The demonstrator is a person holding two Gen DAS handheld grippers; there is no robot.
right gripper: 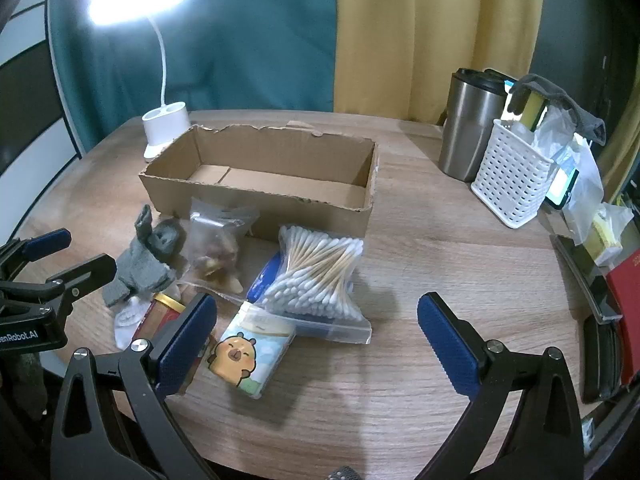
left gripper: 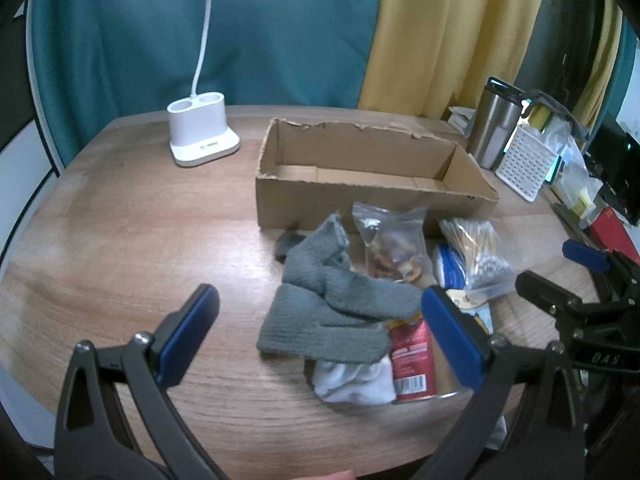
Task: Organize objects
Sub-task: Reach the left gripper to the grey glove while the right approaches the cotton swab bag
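- We hold our left claw (left gripper: 320, 328) with its jaws wide apart and nothing between them, angled down over the grey sock (left gripper: 332, 304) at the front of the pile.
- Our right claw (right gripper: 318, 338) is likewise spread wide and empty, hovering above the bag of cotton swabs (right gripper: 316, 276) and the capybara tissue pack (right gripper: 250, 350).
- The cardboard box (right gripper: 256, 196) sits on the counter (right gripper: 440, 264) just behind the pile, open-topped, and nothing shows inside it.
- Touching or overlapping in the pile are a snack bag (left gripper: 390, 244), a red can (left gripper: 412, 356) and a white cloth (left gripper: 352, 380) tucked under the sock.
- We judge the sorting has barely begun: everything loose lies outside the box.
- Next we would lower one claw onto a top item, most likely the sock or the swabs, close on it and carry it into the box.
- The sock is limp, so we should pinch a thick fold, not an edge.
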